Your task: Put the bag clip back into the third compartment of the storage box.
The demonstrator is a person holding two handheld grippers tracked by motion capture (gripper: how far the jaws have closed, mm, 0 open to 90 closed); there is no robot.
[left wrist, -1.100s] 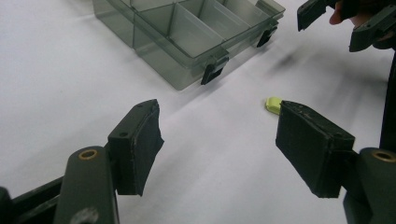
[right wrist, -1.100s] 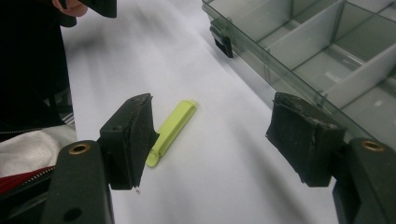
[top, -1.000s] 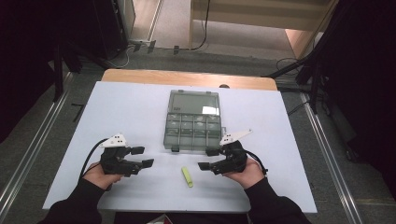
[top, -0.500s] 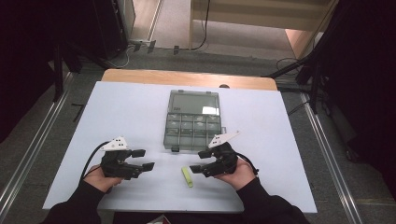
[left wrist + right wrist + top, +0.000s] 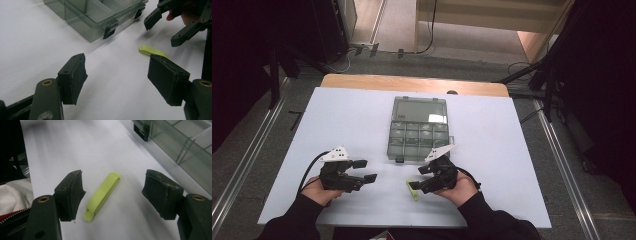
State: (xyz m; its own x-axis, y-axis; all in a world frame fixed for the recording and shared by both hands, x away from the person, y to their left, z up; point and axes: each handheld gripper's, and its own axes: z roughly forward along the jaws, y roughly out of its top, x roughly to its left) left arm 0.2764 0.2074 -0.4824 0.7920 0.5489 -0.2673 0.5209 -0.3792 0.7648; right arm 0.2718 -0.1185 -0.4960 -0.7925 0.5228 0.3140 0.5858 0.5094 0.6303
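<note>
I'm seeing a clear compartment box (image 5: pixel 419 129) sitting lid-open at 12 o'clock on the white table sheet (image 5: pixel 347 115); cables (image 5: pixel 422 47) are trailing across the floor beyond.

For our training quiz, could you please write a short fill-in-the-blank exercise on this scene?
1. The green clip lies between the open jaws of the ____ tool.
2. The clear box has its lid ____.
3. The left tool holds ____.
4. The clip lies on the white ____, outside the box.

Missing words: right; open; nothing; table
</note>
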